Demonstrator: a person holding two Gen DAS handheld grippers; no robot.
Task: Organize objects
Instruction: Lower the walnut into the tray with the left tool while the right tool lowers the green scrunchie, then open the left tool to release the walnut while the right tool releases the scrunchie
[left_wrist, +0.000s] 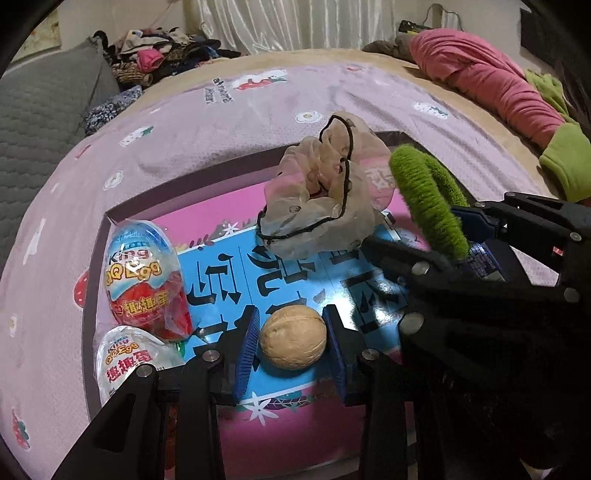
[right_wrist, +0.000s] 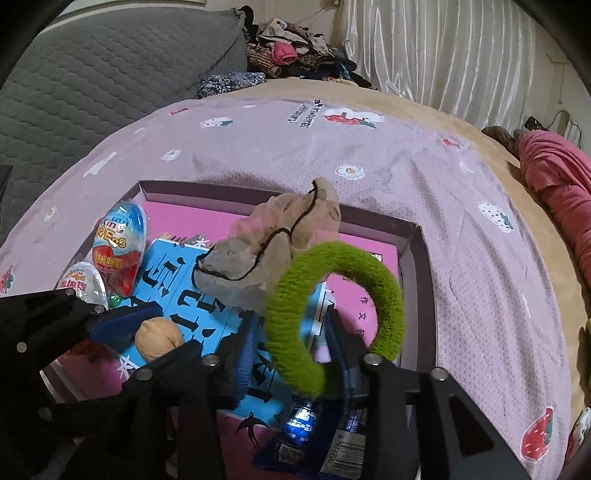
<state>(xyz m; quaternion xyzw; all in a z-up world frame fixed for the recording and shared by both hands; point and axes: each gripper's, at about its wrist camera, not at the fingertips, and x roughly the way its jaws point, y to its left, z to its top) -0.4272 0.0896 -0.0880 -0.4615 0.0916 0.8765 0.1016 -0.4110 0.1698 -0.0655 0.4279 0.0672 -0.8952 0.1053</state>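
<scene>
A shallow box (left_wrist: 110, 218) on the bed holds a pink and blue book, two wrapped toy eggs (left_wrist: 147, 280), a beige scrunchie (left_wrist: 325, 199) and a walnut (left_wrist: 293, 338). My left gripper (left_wrist: 293, 347) has its blue pads on either side of the walnut, which rests on the book; the pads look close to it or just touching. My right gripper (right_wrist: 295, 354) is open with a fuzzy green hair ring (right_wrist: 332, 317) standing between its fingers, leaning on the right finger. The ring (left_wrist: 428, 206) and the right gripper also show in the left wrist view. A blue packet (right_wrist: 314, 435) lies under the right gripper.
The box (right_wrist: 421, 258) sits on a lilac printed blanket (right_wrist: 369, 147). A grey quilted pillow (right_wrist: 92, 74) and a heap of clothes (right_wrist: 295, 55) lie at the far left. A pink and green garment (left_wrist: 498, 85) lies at the far right.
</scene>
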